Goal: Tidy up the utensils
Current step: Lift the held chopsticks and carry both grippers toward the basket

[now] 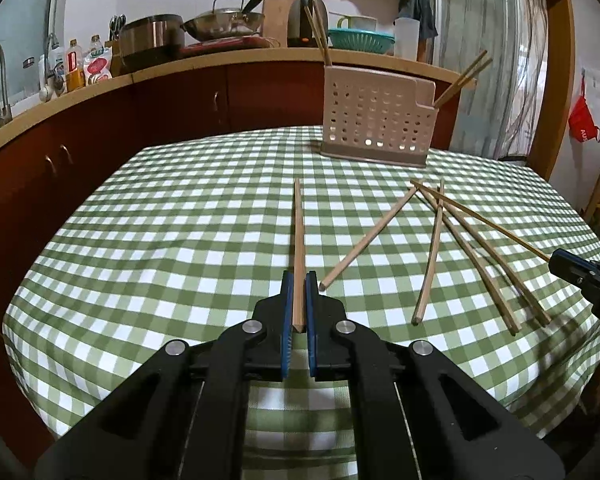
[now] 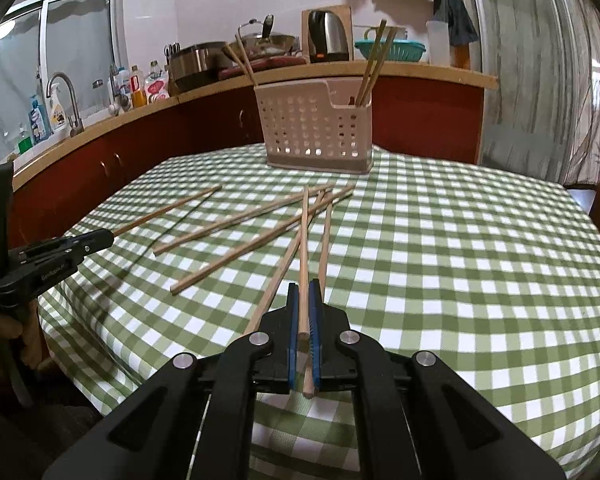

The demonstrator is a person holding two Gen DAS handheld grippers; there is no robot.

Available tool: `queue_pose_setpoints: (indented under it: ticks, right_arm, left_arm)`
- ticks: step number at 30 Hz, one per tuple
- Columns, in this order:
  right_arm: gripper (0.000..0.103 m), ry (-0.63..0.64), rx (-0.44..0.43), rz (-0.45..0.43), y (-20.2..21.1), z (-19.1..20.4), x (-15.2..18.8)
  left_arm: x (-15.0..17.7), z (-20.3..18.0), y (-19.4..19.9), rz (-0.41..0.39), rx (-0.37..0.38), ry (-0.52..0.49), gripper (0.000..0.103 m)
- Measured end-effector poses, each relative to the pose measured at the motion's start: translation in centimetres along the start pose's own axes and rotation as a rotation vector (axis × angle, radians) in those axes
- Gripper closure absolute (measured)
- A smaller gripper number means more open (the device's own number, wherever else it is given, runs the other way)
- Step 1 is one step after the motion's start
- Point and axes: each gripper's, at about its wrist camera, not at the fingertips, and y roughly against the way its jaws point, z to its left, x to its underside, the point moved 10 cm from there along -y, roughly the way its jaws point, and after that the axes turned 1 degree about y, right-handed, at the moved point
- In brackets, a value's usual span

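With the left gripper [image 1: 299, 280] and the right gripper [image 2: 304, 292] each clamped tight on one chopstick [image 1: 299, 236] near its thick end, both sticks should travel tip-first up and over into the perforated holder [image 2: 314, 132] ahead, clear of the loose chopsticks [image 2: 256, 236] lying short of it.

Evenly bright indoors, sharp at centre, soft shadows beneath chopsticks [image 1: 367, 236], strong fisheye bending with dark vignetted corners.

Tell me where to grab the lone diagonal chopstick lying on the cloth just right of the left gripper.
Take the diagonal chopstick at its near end, from above, jaws across the shaft. That end lies flat and clear on the tablecloth, while its far tip runs up to the crossed pile.
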Motion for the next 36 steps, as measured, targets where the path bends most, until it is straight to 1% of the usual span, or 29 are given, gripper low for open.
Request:
queue_pose_setpoints:
  ticks: [5,12,23,32,36]
  right_arm:
    - [0.097,0.009,0.006,-0.032,0.8,0.0,-1.1]
    - [0.097,0.009,0.009,-0.055,1.2,-0.1,-1.8]
    - [0.097,0.017,0.023,-0.116,3.0,-0.3,-4.0]
    - [0.097,0.035,0.021,-0.203,4.4,-0.2,-8.1]
    - [0.097,0.053,0.015,-0.232,4.6,0.0,-9.9]
  left_arm:
    - [-0.9,-0.1,0.8,-0.025,0.005,-0.001,0.097]
    - [-1.6,0.0,1.3,-0.045,0.008,0.003,0.097]
    - [-4.0,0.0,3.3,-0.104,0.016,0.012,0.097]
    - [-7.2,0.5,4.9,-0.150,0.035,0.022,0.097]
    - [-8.6,0.4,4.9,-0.147,0.057,0.017,0.097]
